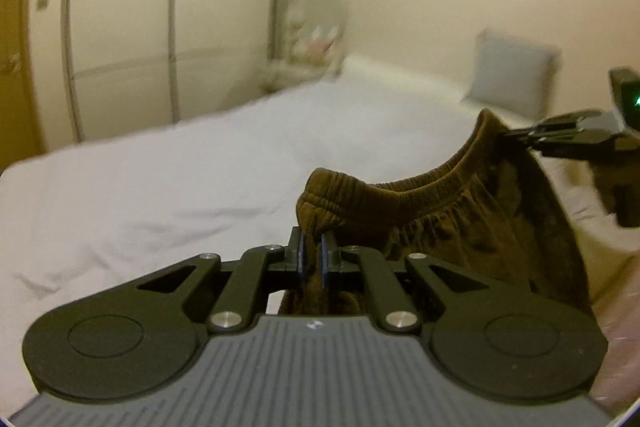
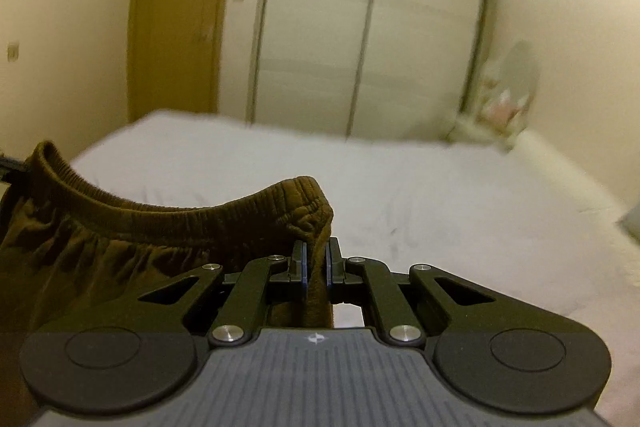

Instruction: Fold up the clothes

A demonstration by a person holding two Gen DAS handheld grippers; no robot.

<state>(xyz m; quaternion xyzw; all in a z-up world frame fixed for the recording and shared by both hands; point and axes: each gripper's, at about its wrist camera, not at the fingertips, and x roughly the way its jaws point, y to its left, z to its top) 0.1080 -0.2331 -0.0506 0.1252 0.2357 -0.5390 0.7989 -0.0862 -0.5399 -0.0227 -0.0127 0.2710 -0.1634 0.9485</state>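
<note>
Bed (image 1: 160, 187) with white sheet fills the middle of both views, slightly wrinkled. Wardrobe with sliding doors (image 2: 320, 27) behind it at 12 o'clock in the right wrist view; wooden door (image 2: 180, 19) at 10–11 o'clock there. Grey pillow (image 1: 516, 71) at 2 o'clock in the left wrist view. Blurred clutter in the far corner, can't identify.

Task item: brown pants or shorts (image 1: 460, 227), elastic gathered waistband, held up in the air over the near edge of the bed. Waistband sags in a curve between the two grips; the rest hangs down out of frame, so leg length is unknown.

Left claw (image 1: 314, 255): nearly closed, blue pads pinching one end of the waistband. In its own view the cloth is at 12 o'clock and runs off to 2–3 o'clock.

Right claw (image 2: 316, 259): same, nearly closed on the other waistband end; cloth runs off to 9 o'clock. It's also seen from the side at 3 o'clock in the left wrist view.

Handling, my read: soft, light, fully limp, thick fleece-like knit, no stiffness, not slippery. Elastic band is the bulkiest part, so corner pinches there should hold well. Slack band means the panel won't lie flat unless the two grips are spread apart. Fold stage can't be judged from this.
</note>
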